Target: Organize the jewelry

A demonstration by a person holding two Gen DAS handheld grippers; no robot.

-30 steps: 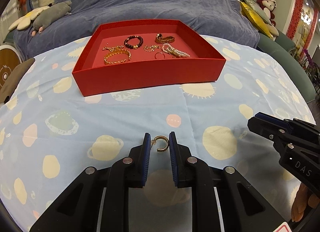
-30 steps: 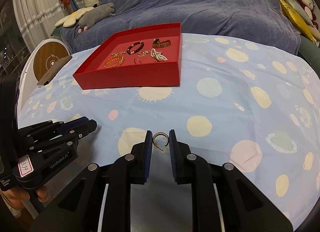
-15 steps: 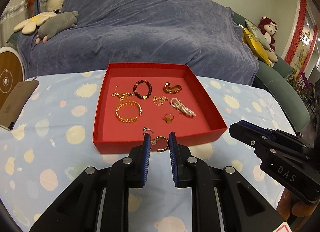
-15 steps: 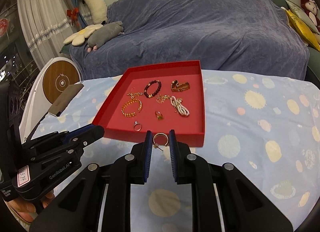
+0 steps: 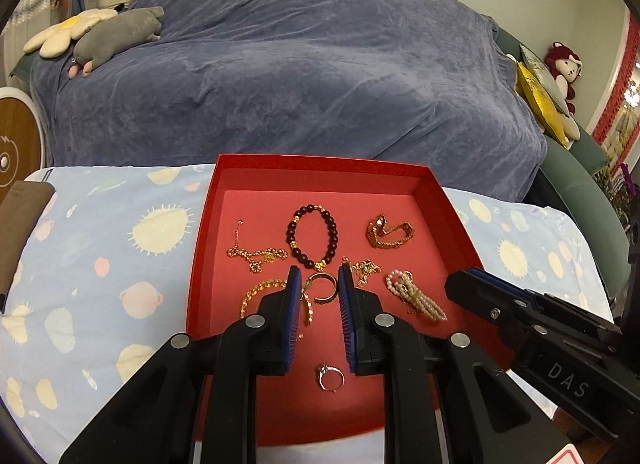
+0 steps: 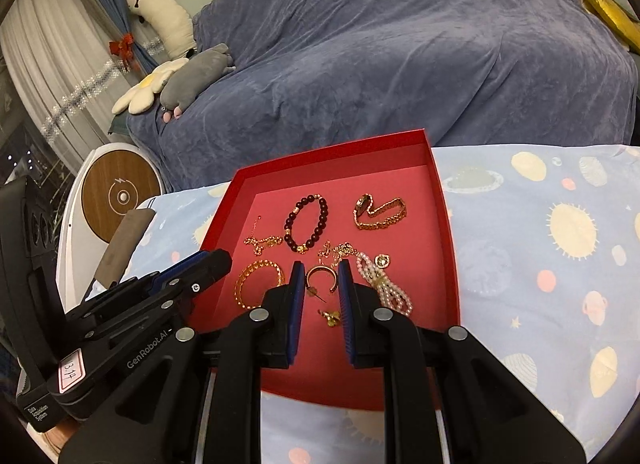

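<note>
A red tray [image 5: 202, 232] [image 6: 448, 232] lies on the blue patterned tablecloth and holds several jewelry pieces: a dark bead bracelet [image 5: 313, 237] [image 6: 306, 228], gold chains, a pearl bracelet [image 5: 416, 296] [image 6: 384, 284] and a silver ring [image 5: 330, 377]. My left gripper [image 5: 319, 288] is shut on a gold hoop earring [image 5: 323, 288] over the tray. My right gripper [image 6: 322, 282] is shut on a second gold hoop earring [image 6: 321, 279], also over the tray. Each gripper shows at the edge of the other's view.
A sofa under a blue-grey cover [image 5: 280, 63] stands behind the table, with plush toys [image 5: 116, 33] on it. A round wooden-faced device [image 6: 118, 195] stands at the left. A brown flat object [image 5: 18, 232] lies at the table's left edge.
Both grippers have moved forward from the bare tablecloth to above the tray's inside, each still holding its hoop earring.
</note>
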